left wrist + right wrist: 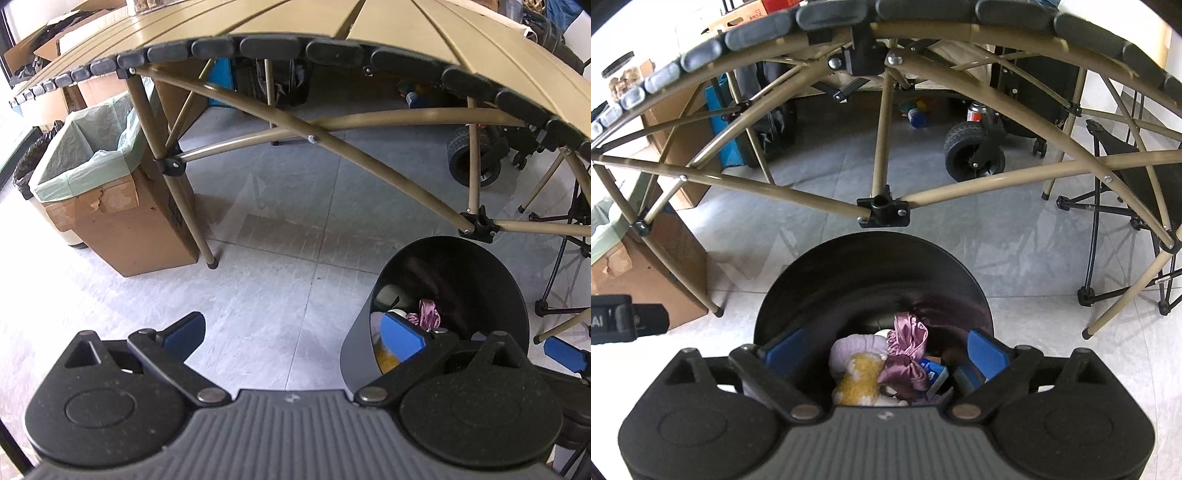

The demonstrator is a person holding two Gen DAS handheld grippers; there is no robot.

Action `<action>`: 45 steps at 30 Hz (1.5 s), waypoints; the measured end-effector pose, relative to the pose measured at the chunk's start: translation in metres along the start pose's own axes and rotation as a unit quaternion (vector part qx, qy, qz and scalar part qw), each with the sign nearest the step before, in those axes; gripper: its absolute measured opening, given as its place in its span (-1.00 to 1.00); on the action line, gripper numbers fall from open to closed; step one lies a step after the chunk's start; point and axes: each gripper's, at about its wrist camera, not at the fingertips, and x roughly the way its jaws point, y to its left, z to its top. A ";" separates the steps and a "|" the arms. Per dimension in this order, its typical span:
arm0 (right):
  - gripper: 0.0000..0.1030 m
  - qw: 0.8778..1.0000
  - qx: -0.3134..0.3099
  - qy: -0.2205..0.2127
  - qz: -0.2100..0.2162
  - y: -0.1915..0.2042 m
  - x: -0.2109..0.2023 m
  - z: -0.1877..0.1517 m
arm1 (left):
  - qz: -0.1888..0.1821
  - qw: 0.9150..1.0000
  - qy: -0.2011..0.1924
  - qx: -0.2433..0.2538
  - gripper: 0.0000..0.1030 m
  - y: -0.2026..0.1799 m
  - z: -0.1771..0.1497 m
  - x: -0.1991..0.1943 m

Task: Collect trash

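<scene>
A black round trash bin [871, 273] stands on the floor by the folding table. In it lie a purple satin wrapper [905, 354], a yellow and white soft item [857, 380], a pale lilac item [849, 347] and a blue carton [934, 373]. My right gripper [886, 354] is open and empty, right above the bin's mouth. My left gripper [295, 332] is open and empty above the bare floor, left of the bin [450, 280]. The right gripper's blue fingertip [565, 352] shows at the left wrist view's right edge.
A tan folding table [295, 26] with crossed legs [882, 210] stands just behind the bin. A cardboard box lined with a green bag [96, 162] sits at the left. A wheeled cart [975, 151] and a folding chair [1126, 177] are at the right.
</scene>
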 end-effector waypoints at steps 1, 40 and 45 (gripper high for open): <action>0.85 1.000 -0.003 -0.002 0.002 0.000 -0.003 0.000 | -0.001 1.000 -0.004 0.001 1.00 0.000 0.000 -0.002; 1.00 0.992 -0.066 -0.103 0.016 -0.055 -0.309 -0.077 | -0.095 0.972 -0.188 0.108 1.00 -0.006 -0.105 -0.247; 1.00 0.992 -0.063 -0.105 0.019 -0.057 -0.312 -0.078 | -0.093 0.971 -0.191 0.108 1.00 -0.004 -0.106 -0.249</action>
